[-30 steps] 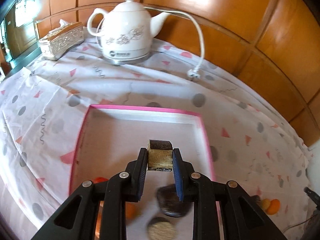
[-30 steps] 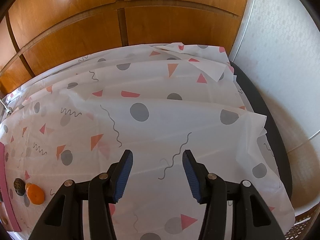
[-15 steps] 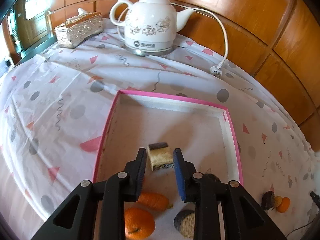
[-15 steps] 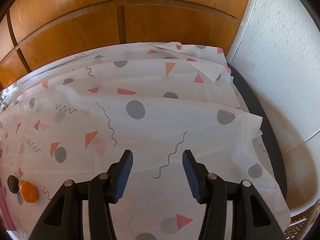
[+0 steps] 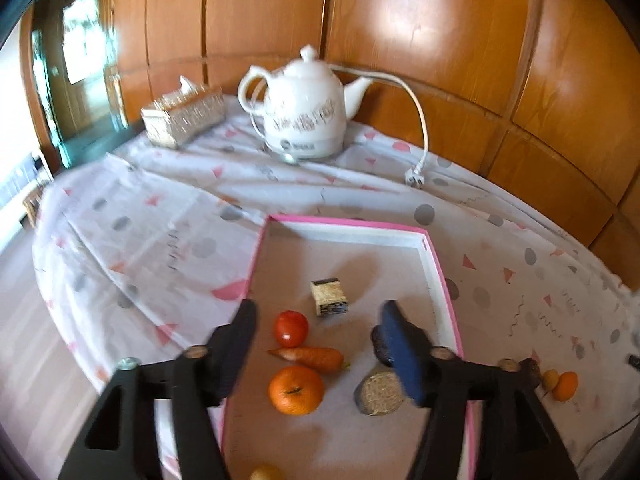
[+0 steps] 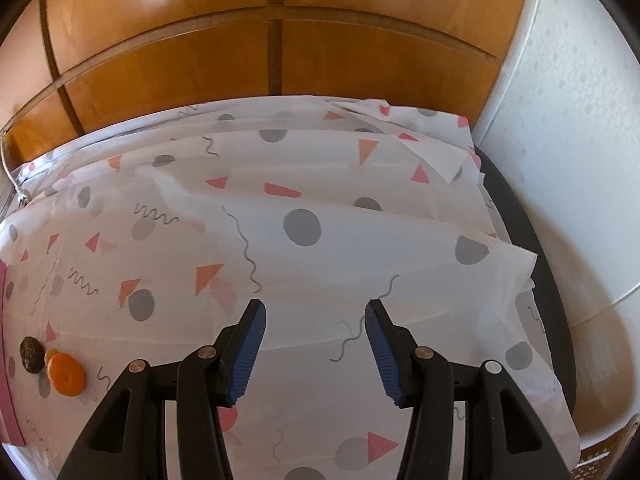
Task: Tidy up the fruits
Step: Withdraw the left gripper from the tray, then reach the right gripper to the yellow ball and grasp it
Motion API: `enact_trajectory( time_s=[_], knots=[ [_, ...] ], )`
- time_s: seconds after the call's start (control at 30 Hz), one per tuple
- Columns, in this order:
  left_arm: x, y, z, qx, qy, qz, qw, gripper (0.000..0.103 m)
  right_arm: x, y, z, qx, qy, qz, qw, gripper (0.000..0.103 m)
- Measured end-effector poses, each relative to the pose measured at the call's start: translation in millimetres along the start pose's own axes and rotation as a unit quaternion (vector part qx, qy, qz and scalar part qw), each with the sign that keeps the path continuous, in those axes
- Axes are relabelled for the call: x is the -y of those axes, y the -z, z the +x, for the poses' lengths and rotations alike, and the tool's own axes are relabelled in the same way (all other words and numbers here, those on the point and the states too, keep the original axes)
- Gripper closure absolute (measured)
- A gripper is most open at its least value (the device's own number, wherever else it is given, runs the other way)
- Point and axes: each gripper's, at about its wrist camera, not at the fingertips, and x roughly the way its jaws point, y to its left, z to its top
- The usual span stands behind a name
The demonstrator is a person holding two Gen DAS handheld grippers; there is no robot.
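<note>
Just let go of the block, now lying in the pink tray; left gripper fingers spread, empty. Right gripper fingers spread, empty. Next: fetching the orange outside.

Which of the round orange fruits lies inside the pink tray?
The large orange with the dark stem dimple, lying just below the carrot on the pink tray. The other orange fruit lies outside, on the tablecloth to the right.

Glossy wood-panelled wall behind a table under a patterned cloth.
</note>
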Motion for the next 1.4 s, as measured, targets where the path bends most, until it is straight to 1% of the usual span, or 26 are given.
enact_trajectory(
  time_s=[0.1,0.13,0.2,0.27,0.5,0.6,0.77,0.9,1.0,1.1,1.17,1.2,1.27,1.4],
  knots=[
    [0.3,5.6,-12.9,0.019,-0.01,0.01,0.9997,0.026,-3.3,0.0,-1.3,0.004,-0.003,-0.007,1.0,0.051],
    [0.3,7.9,-16.0,0.022,-0.012,0.011,0.9996,0.022,-4.4,0.1,-1.8,0.006,-0.005,-0.009,1.0,0.051],
    [-1.2,12.1,-21.5,0.027,-0.015,0.009,0.9995,0.018,-6.5,0.3,-2.5,0.008,-0.008,-0.012,1.0,0.051],
    [-2.0,17.0,-26.2,0.029,-0.017,0.007,0.9994,0.016,-8.1,0.5,-2.8,0.009,-0.011,-0.016,1.0,0.051],
    [-4.7,31.8,-31.8,0.025,-0.022,0.002,0.9994,0.012,-21.8,2.6,-8.7,0.023,-0.043,-0.04,0.998,0.051],
    [-7.9,35.3,-33.2,0.023,-0.022,-0.004,0.9995,0.009,-28.9,4.3,-10.0,0.025,-0.049,-0.056,0.997,0.051],
    [-16.2,43.7,-34.6,0.018,-0.028,-0.017,0.9993,0.007,-35.4,6.1,-8.5,0.02,-0.053,-0.068,0.996,0.051],
    [-22.9,49.2,-34.6,0.012,-0.038,-0.018,0.999,0.006,-39.9,7.2,-7.4,0.013,-0.077,-0.075,0.994,0.051],
    [-30.8,52.1,-33.9,0.008,-0.042,-0.028,0.9987,0.006,-52.5,11.1,-9.5,0.009,-0.115,-0.097,0.989,0.051],
    [-37.9,54.9,-34.1,0.004,-0.047,-0.036,0.9983,0.006,-71.4,17.7,-14.8,0.005,-0.158,-0.132,0.978,0.051],
    [-40.6,56.7,-34.1,0.003,-0.048,-0.039,0.9981,0.006,-84.9,23.5,-17.9,0.001,-0.174,-0.154,0.973,0.051],
    [-41.5,57.6,-33.7,0.002,-0.048,-0.04,0.9981,0.006,-93.7,26.7,-19.5,-0.003,-0.186,-0.17,0.968,0.051],
    [-43.4,60.4,-33.0,-0.003,-0.048,-0.04,0.998,0.006,-107.6,30.4,-23.3,-0.007,-0.21,-0.191,0.959,0.054],
    [-45.4,61.5,-31.7,-0.007,-0.047,-0.044,0.9979,0.006,-130.9,37.0,-35.3,-0.006,-0.234,-0.229,0.945,0.054]
  ],
)
